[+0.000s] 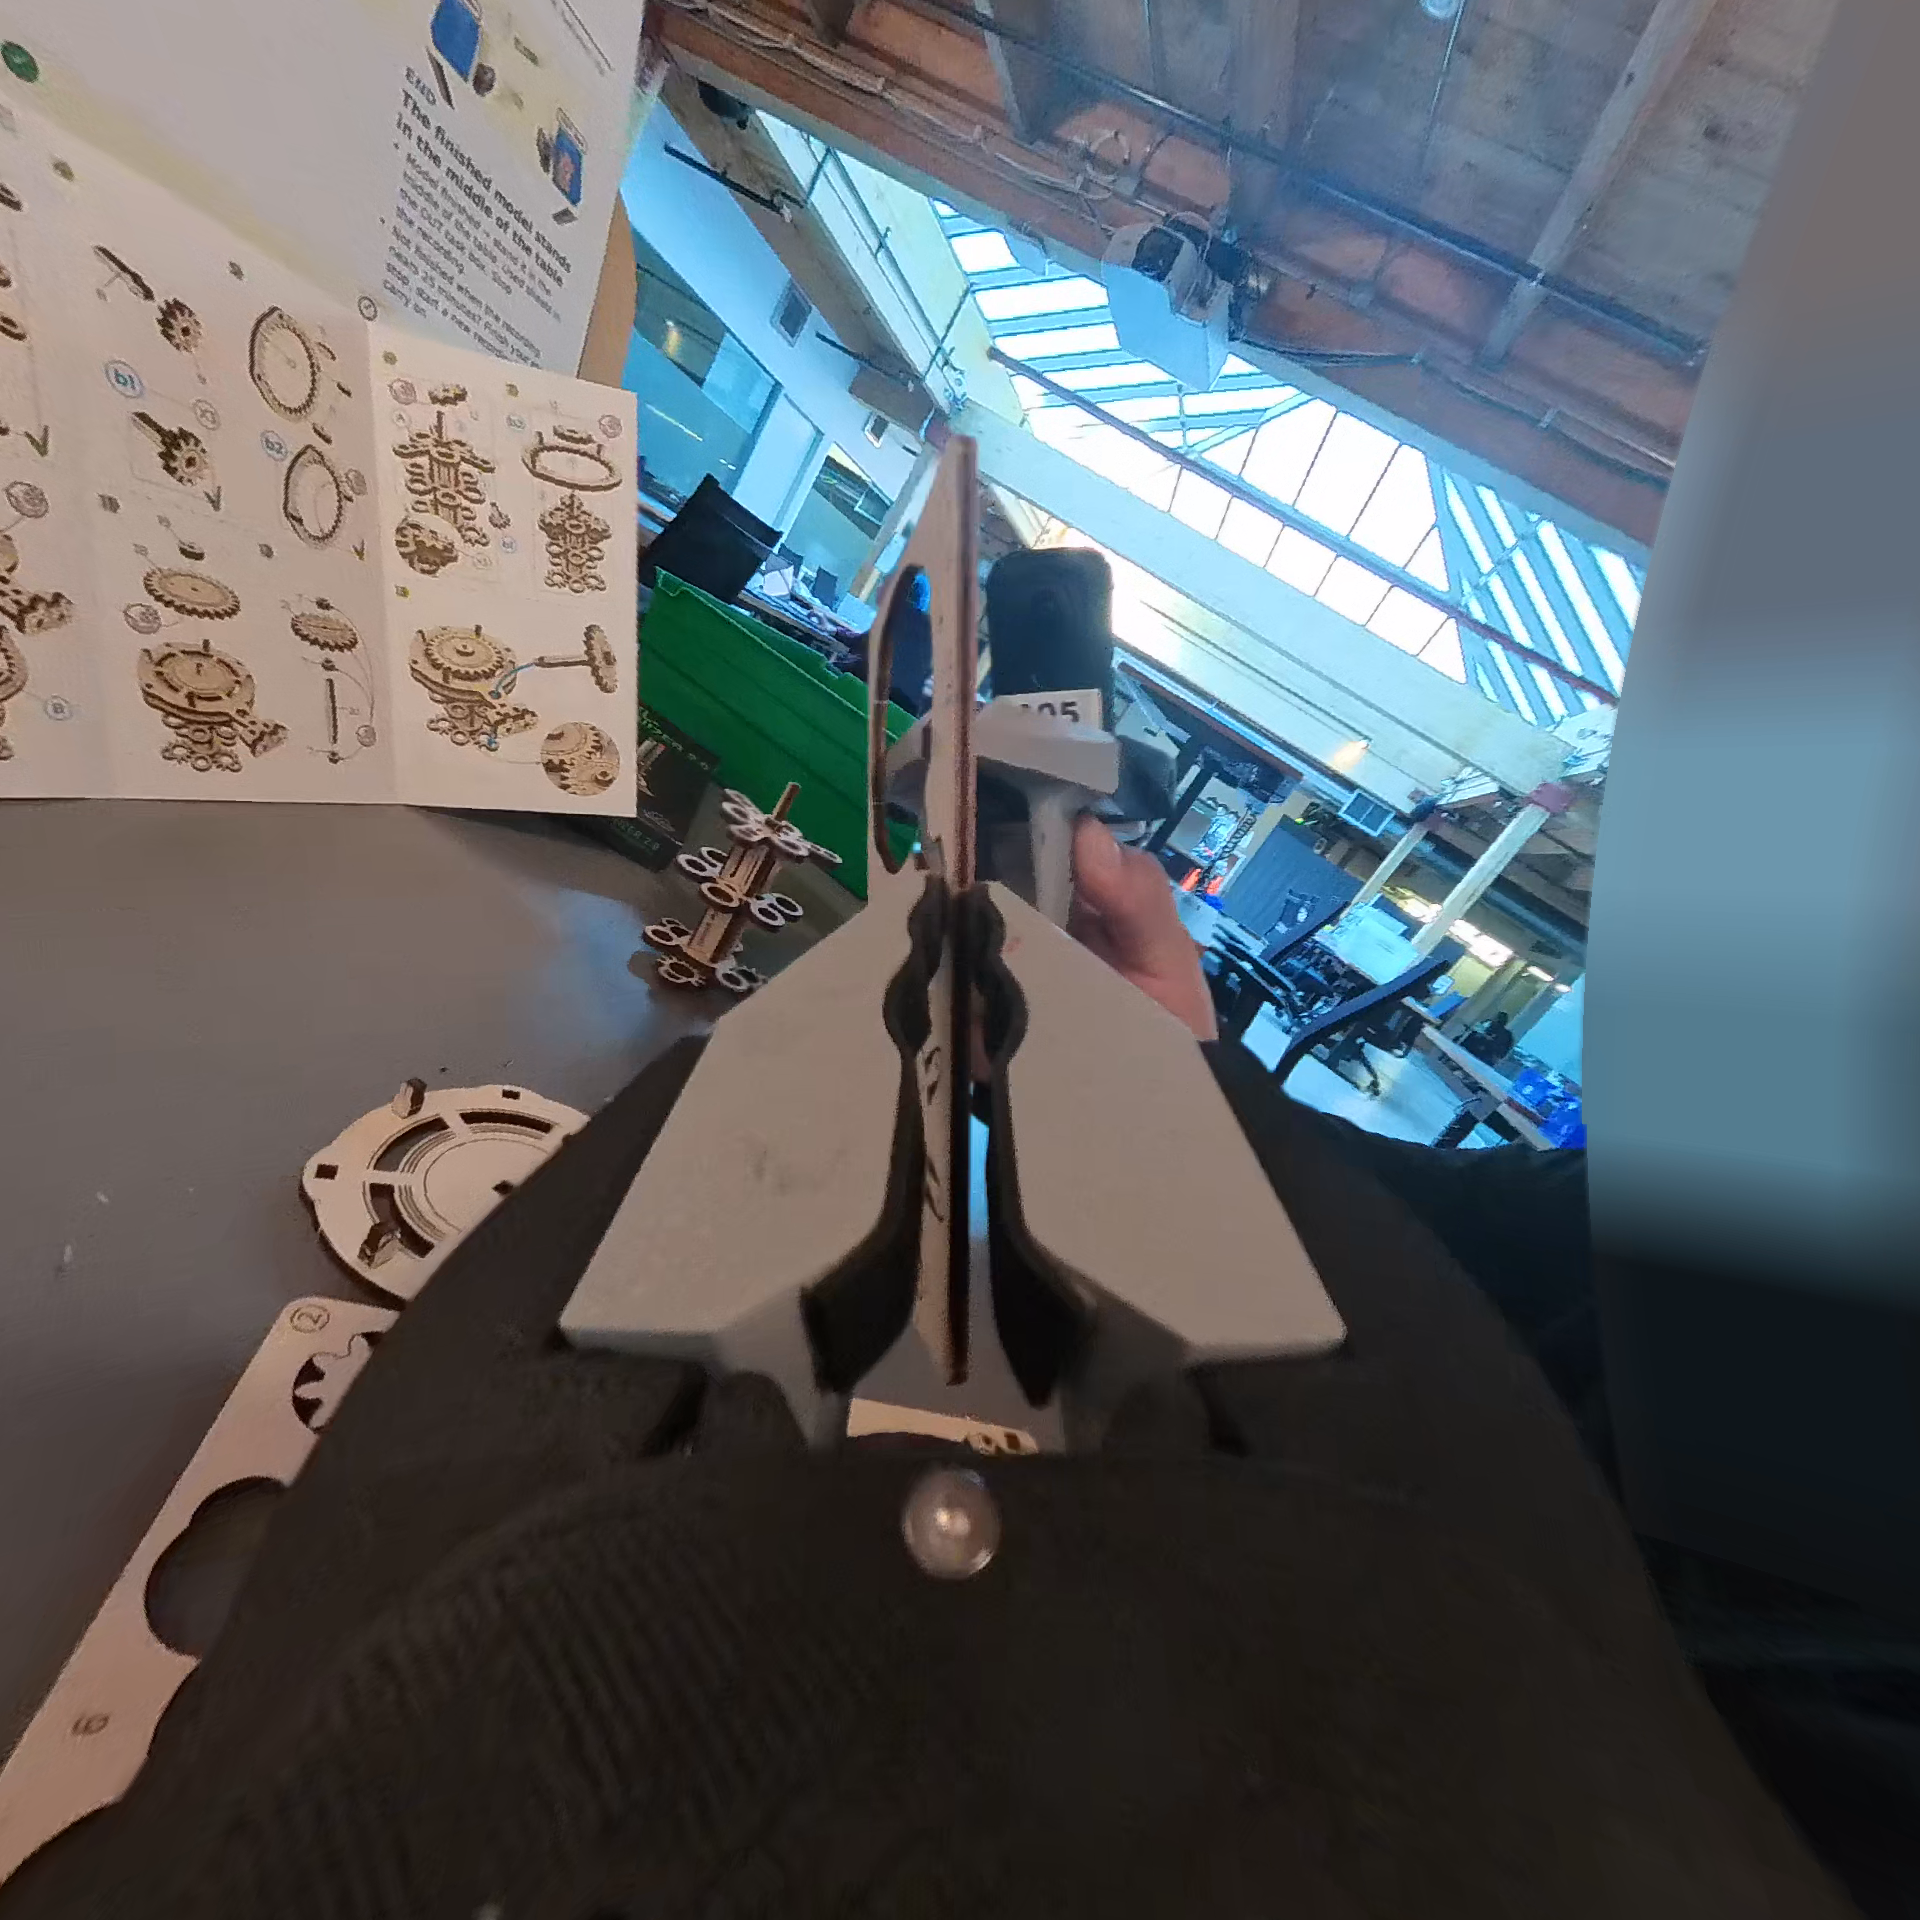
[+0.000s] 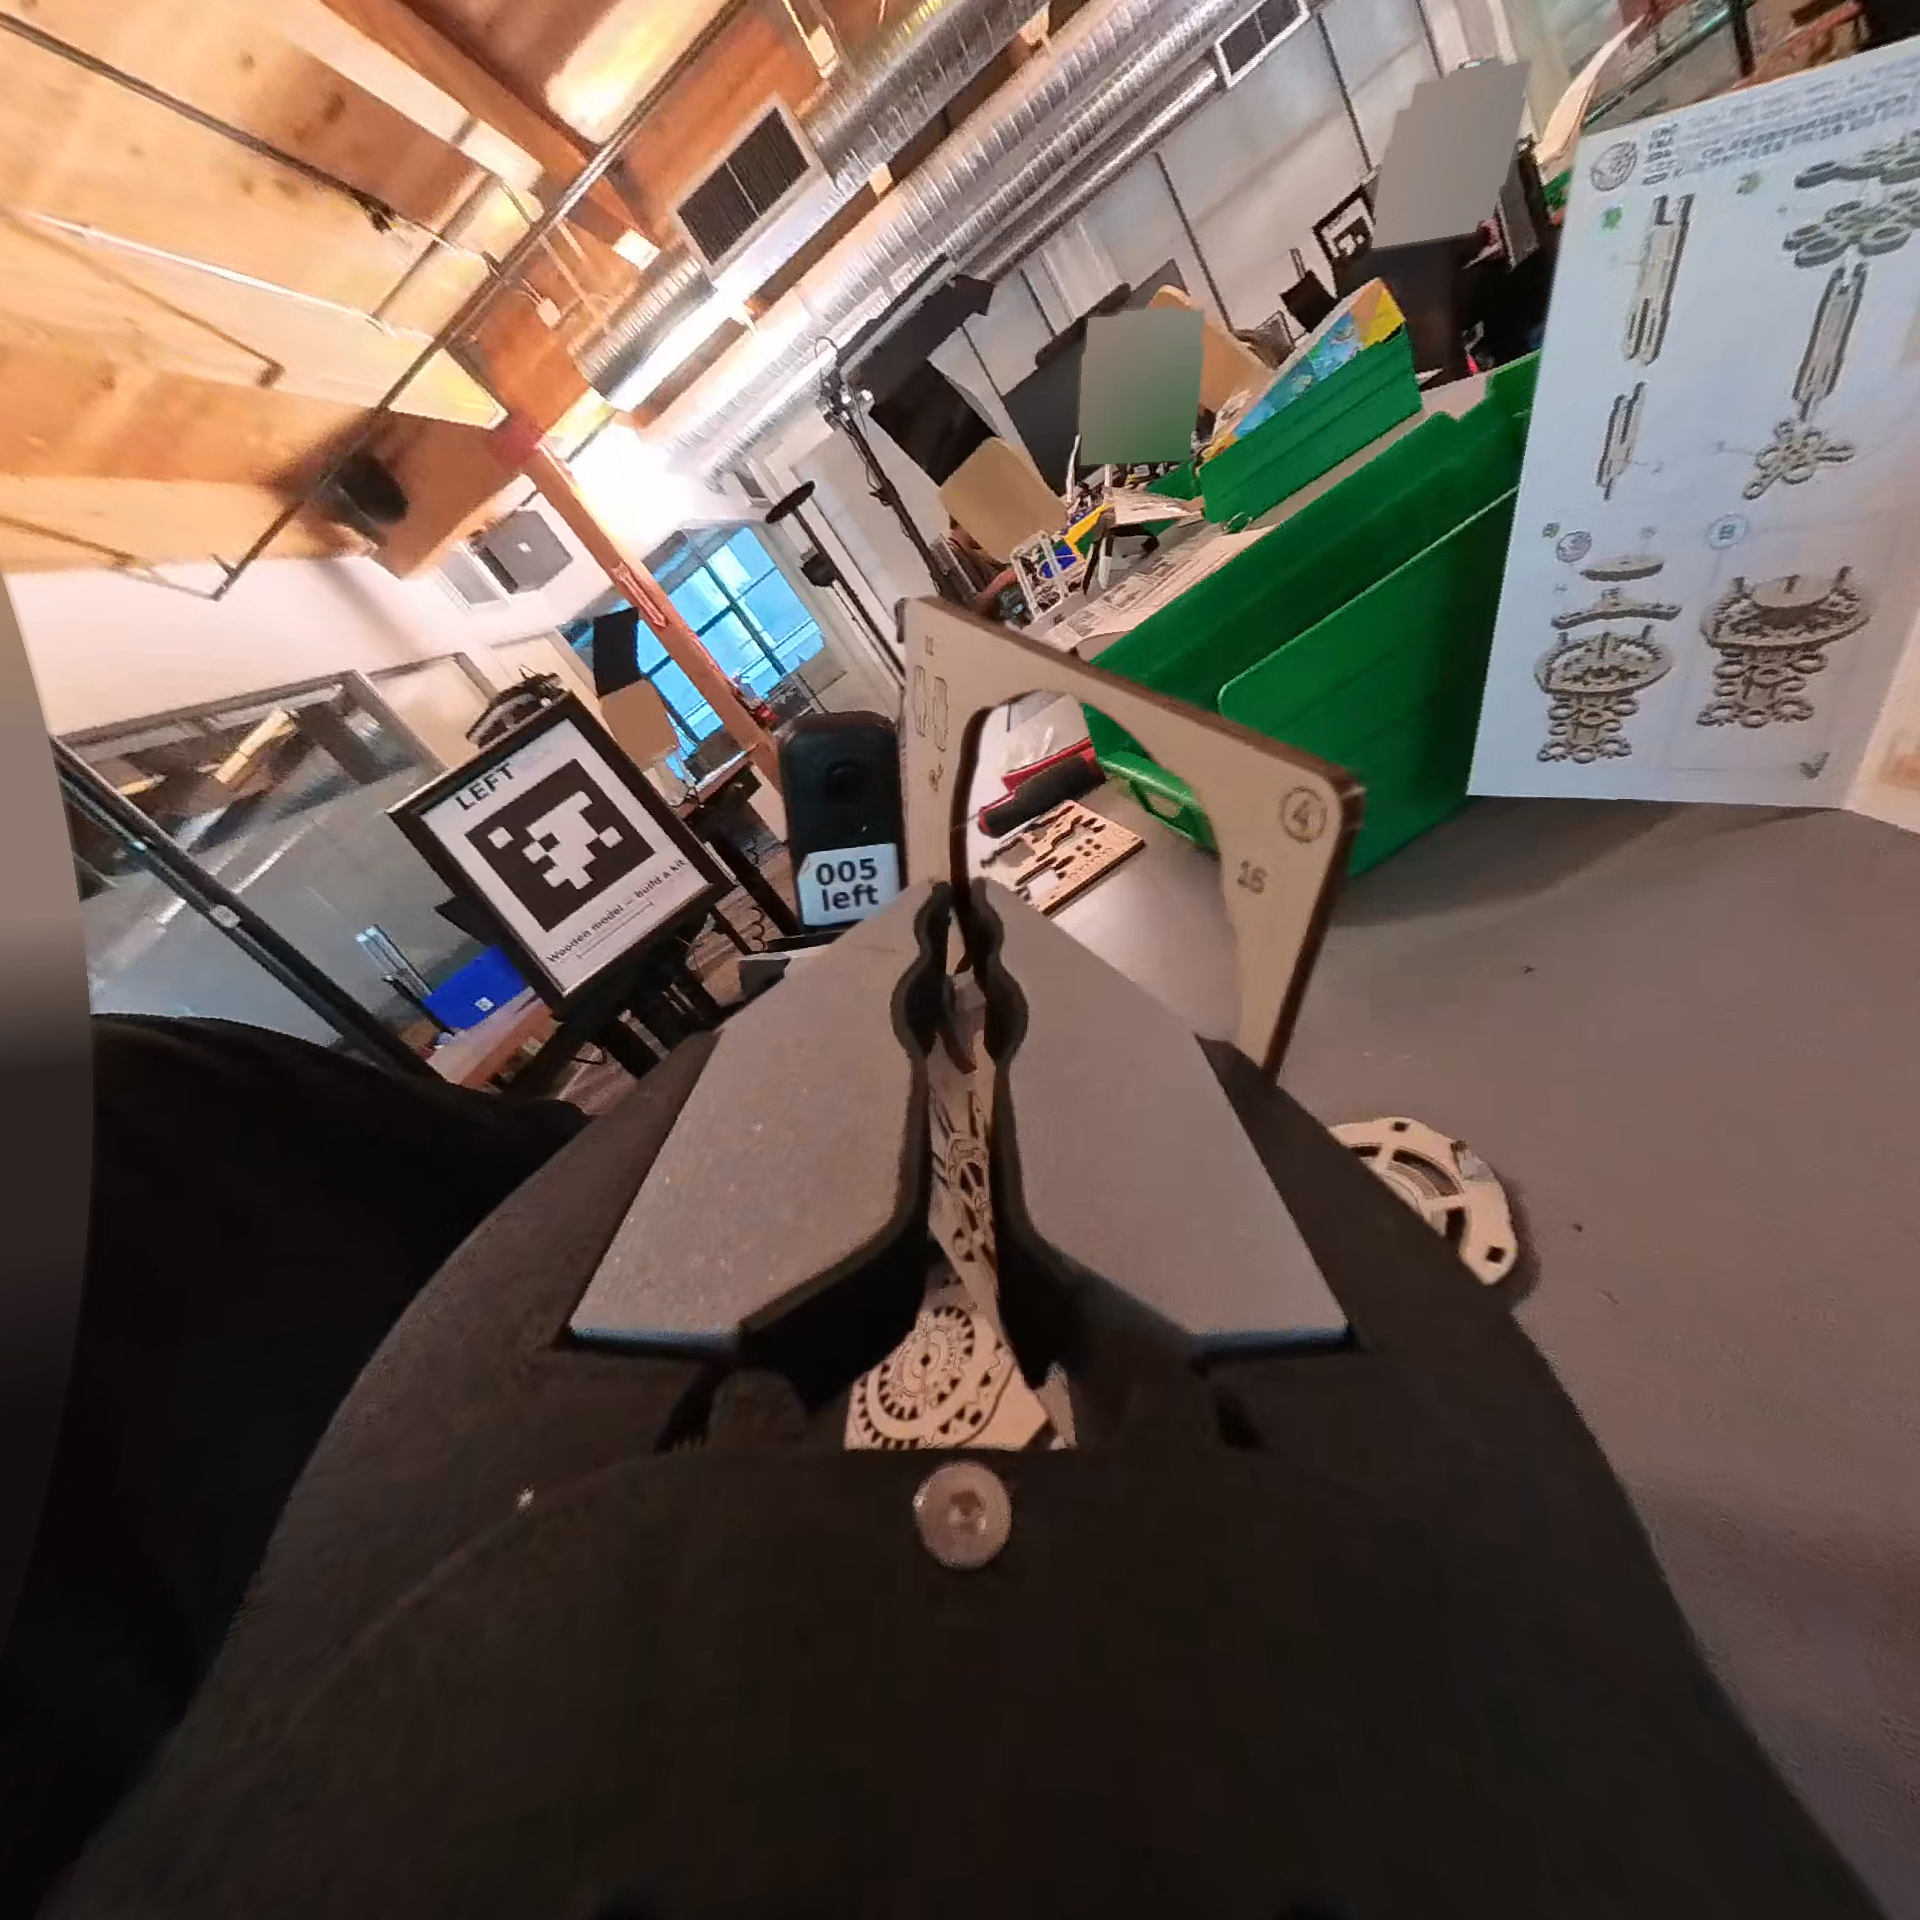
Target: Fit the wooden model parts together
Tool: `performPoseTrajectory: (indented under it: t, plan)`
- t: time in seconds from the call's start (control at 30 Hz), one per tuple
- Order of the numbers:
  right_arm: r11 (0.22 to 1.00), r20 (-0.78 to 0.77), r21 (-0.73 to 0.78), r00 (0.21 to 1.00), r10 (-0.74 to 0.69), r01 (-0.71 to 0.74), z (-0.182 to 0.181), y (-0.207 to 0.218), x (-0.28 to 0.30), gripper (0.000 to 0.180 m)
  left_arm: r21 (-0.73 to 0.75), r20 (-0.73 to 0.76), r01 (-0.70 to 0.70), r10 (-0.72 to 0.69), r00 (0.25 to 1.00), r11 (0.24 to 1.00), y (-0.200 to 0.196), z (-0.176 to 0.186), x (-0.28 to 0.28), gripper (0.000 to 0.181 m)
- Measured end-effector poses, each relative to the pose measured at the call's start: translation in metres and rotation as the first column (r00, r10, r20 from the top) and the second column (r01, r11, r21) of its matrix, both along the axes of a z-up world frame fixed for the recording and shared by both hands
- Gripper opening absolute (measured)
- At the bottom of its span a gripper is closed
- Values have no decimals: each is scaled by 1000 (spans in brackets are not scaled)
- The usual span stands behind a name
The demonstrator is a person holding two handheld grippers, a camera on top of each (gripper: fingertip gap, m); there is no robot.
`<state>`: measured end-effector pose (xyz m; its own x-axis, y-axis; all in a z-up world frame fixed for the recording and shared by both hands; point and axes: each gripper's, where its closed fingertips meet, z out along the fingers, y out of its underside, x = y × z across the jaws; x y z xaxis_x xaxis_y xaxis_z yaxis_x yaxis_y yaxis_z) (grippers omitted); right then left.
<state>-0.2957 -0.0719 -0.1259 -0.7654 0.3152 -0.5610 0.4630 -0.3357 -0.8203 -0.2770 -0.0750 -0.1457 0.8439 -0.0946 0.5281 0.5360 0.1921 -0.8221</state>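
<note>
My left gripper (image 1: pixel 954 906) is shut on a thin wooden parts sheet (image 1: pixel 951 623), seen edge-on and standing up between the fingers. My right gripper (image 2: pixel 961 906) is shut on what looks like the same wooden sheet (image 2: pixel 1132 831), a frame with large cut-outs and engraved gear parts between the fingers. The right gripper (image 1: pixel 1044 790), held by a hand, shows just behind the sheet in the left wrist view. The left gripper's camera body (image 2: pixel 842 800) shows behind the sheet in the right wrist view. Both hold the sheet above the grey table (image 1: pixel 260 987).
A round wooden base part (image 1: pixel 447 1184) lies on the table; it also shows in the right wrist view (image 2: pixel 1439 1195). Another punched sheet (image 1: pixel 156 1558) lies front left. A small ringed spindle assembly (image 1: pixel 727 894) stands near green bins (image 1: pixel 748 707). Instruction sheets (image 1: pixel 312 520) stand behind. Both grippers' tips are close together, under 4 cm apart.
</note>
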Motion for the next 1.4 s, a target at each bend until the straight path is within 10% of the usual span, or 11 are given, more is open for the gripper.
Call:
performPoseTrajectory:
  t: [1.4]
  plan:
    - [963,-146,243,986,-79,114,-4,0,0,0,98,169,86,-102,980,991,-6,1,-9,1]
